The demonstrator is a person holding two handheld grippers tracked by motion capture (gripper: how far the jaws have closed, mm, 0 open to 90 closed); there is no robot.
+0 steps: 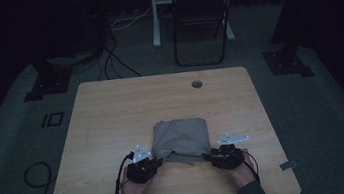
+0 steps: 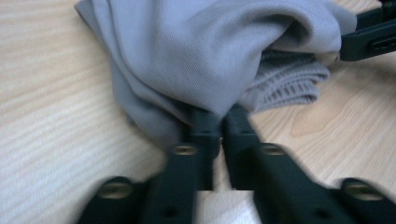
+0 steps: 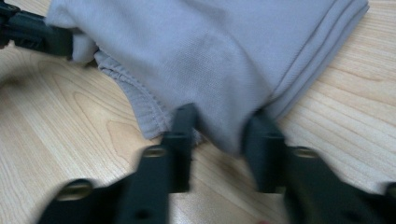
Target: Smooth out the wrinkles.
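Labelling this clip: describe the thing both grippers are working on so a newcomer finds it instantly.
Start from the wooden table; near its front edge lies a folded grey cloth, the left gripper and right gripper at its near corners. It is soft, knitted fabric with a ribbed hem.

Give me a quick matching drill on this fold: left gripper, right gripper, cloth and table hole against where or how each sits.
1 left gripper
2 right gripper
3 grey cloth
4 table hole

a folded, mid-table
b jaws apart around a cloth corner
c far edge of the table
d jaws pinched on a cloth fold

Pairs: 1-d, 2-b, 3-a, 4-c
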